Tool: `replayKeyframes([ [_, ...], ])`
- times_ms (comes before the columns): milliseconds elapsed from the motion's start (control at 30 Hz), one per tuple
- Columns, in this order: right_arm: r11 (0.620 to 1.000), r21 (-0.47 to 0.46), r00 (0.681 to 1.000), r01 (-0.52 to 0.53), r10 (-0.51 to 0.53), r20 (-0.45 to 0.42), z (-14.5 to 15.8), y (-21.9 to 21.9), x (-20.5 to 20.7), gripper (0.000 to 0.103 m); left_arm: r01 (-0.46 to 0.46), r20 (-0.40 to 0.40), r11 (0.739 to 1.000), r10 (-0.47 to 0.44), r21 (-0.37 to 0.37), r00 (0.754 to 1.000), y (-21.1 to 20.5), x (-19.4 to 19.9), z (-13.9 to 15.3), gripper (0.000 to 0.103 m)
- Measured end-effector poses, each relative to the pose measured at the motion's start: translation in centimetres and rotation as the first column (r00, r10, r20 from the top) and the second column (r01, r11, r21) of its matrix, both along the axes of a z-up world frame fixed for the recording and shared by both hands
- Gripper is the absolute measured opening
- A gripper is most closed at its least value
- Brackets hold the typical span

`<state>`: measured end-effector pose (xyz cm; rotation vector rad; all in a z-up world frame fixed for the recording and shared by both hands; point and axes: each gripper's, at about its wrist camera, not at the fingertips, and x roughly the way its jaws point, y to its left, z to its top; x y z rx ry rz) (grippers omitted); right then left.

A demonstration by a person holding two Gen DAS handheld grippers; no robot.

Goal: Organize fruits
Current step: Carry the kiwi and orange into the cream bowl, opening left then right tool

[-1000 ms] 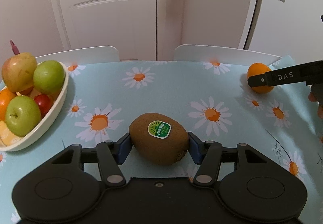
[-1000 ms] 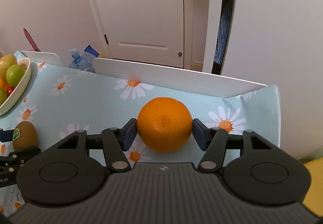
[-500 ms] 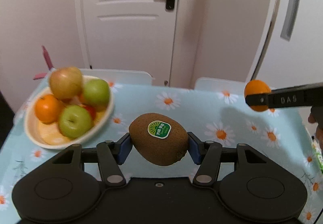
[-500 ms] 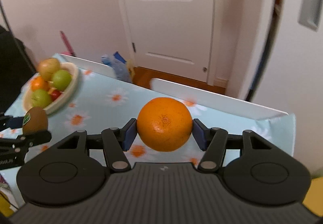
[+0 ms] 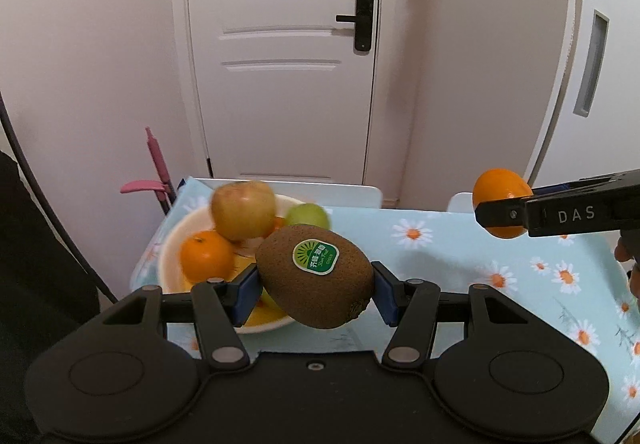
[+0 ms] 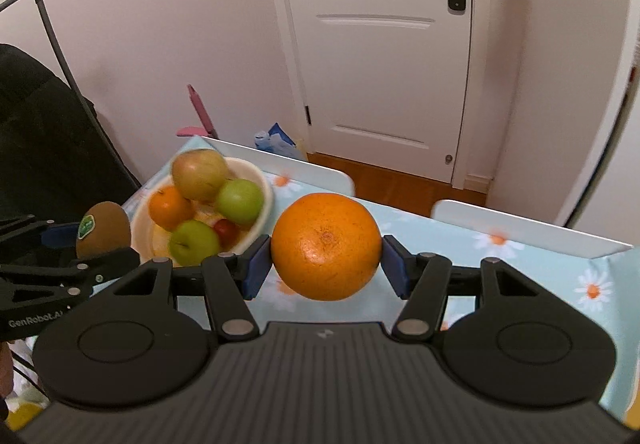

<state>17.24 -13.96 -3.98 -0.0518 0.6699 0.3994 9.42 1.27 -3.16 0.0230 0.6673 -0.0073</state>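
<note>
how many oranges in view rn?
2. One orange is gripped in the right claw, held above the table. A smaller orange sits in the white bowl, left side. More could be hidden under the piled fruit.

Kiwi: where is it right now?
The kiwi is clamped in the left gripper, held off the table in front of the fruit bowl's near rim.

A home dining corner: a table (image 5: 460,244) under a daisy-print cloth, a white bowl (image 6: 262,184) of fruit, white chair backs (image 6: 532,224), a panelled door (image 5: 280,64), wood flooring (image 6: 400,184) beyond
</note>
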Motion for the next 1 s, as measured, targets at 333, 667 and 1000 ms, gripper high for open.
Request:
replayKeyframes([
  [333,0.999,0.006,0.999,0.037,-0.037,-0.01,-0.4,7.2,-0.1,0.074,0.056,-0.019,0.998,-0.056,0.023,0.998,6.4,1.1,-0.9,0.062],
  [667,0.995,-0.002,0.995,0.098,-0.098,-0.029,-2.1,11.6,1.3,0.074,0.115,-0.063,0.992,-0.112,0.049,0.992,10.7,3.8,-4.1,0.062],
  [1000,0.989,-0.013,0.987,0.149,-0.149,-0.052,-3.6,13.2,2.4,0.074,0.173,-0.126,0.985,-0.169,0.017,0.977,11.6,5.6,-6.7,0.062],
])
